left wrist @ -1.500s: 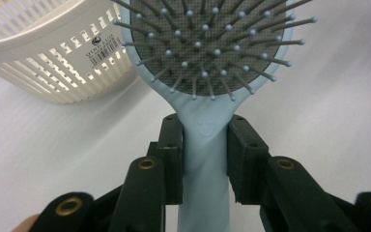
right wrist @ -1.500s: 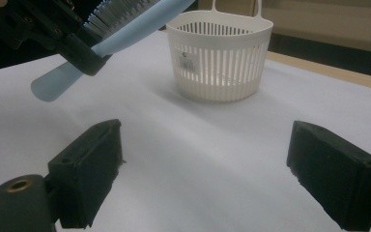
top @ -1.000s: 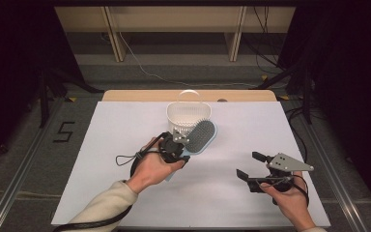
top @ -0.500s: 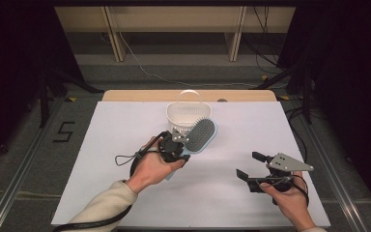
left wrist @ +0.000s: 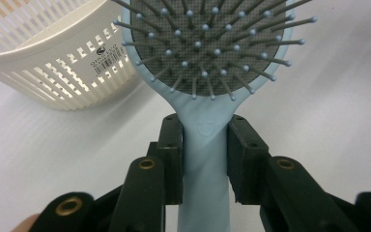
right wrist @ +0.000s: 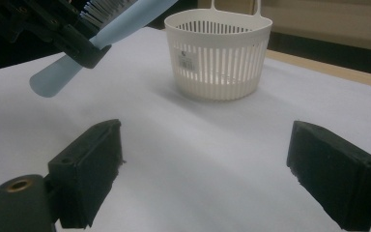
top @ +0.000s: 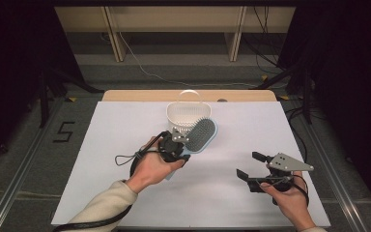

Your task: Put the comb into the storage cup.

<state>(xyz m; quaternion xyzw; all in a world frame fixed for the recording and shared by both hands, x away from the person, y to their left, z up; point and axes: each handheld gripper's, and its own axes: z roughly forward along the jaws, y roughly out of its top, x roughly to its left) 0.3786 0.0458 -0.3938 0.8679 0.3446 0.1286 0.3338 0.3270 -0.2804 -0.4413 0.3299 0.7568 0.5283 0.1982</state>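
Left gripper (top: 182, 145) fingers clamped on pale blue hairbrush (top: 200, 135) handle, brush raised, head just beside white basket (top: 186, 114), right gripper (top: 254, 165) fingers wide apart, empty, low over table (top: 125, 130)

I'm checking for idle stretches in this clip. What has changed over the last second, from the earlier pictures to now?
Nothing has visibly changed: the left hand-held gripper stays shut on the light blue hairbrush beside the white basket, and the right hand-held gripper stays open above the table.
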